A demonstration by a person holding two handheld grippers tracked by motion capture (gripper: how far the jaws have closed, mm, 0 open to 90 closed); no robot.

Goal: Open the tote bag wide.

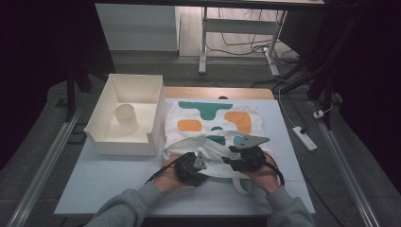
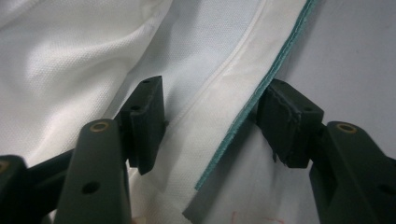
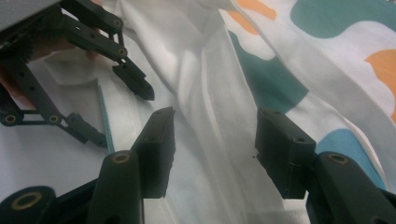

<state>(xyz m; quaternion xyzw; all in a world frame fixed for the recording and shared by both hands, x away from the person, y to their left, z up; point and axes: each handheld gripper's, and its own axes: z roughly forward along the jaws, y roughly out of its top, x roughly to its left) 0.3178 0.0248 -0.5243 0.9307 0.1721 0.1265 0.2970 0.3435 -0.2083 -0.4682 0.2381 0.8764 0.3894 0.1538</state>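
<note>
No writing, label, brand mark or number can be read anywhere here. The white cloth (image 1: 213,127) on the table carries only plain teal, orange and blue blotches, shapes rather than letters. In the left gripper view a faint red scribble shows at the bottom edge on the table surface (image 2: 355,56), too small and cut off to make out as any word or sign. The white box (image 1: 106,137) and the cup (image 1: 126,118) inside it are blank.
</note>
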